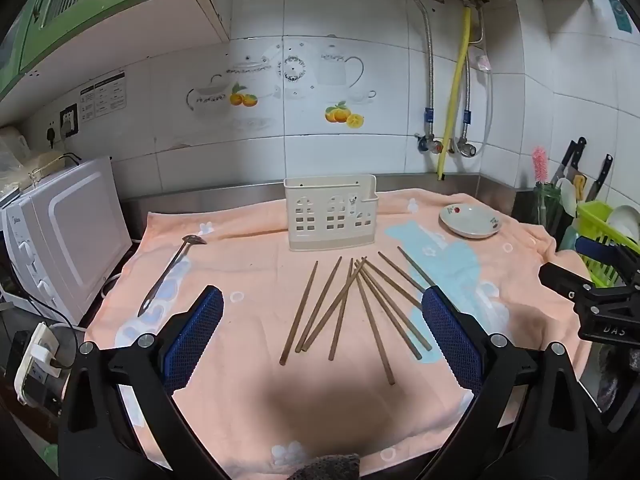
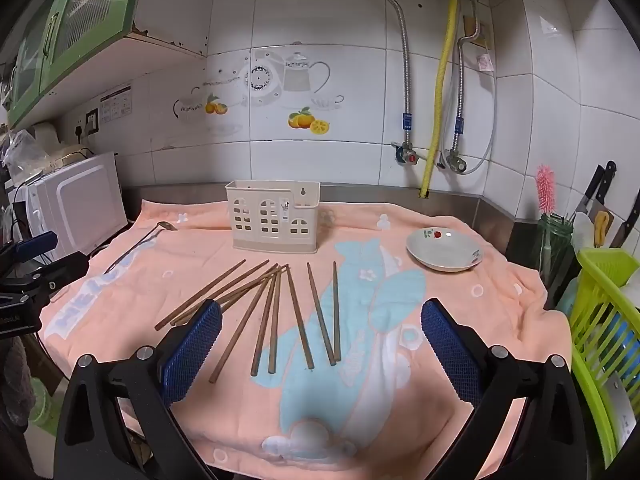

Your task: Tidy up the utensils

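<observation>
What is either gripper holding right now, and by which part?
Nothing. The left gripper and right gripper both hang open above the towel, nothing between their pads. The chopsticks and spoon lie untouched.

Wall notice [image 1: 103,96] print too small to read; green rack [image 2: 600,320] cut by the edge.

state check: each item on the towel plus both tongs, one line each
left tongs: open, nothing between the pads
right tongs: open, nothing held
chopsticks: loose, fanned flat on the towel, several crossing at their far ends
utensil holder: upright, nothing seen in it
ladle: lying flat, apart from the chopsticks
dish: upright on the towel, empty
</observation>
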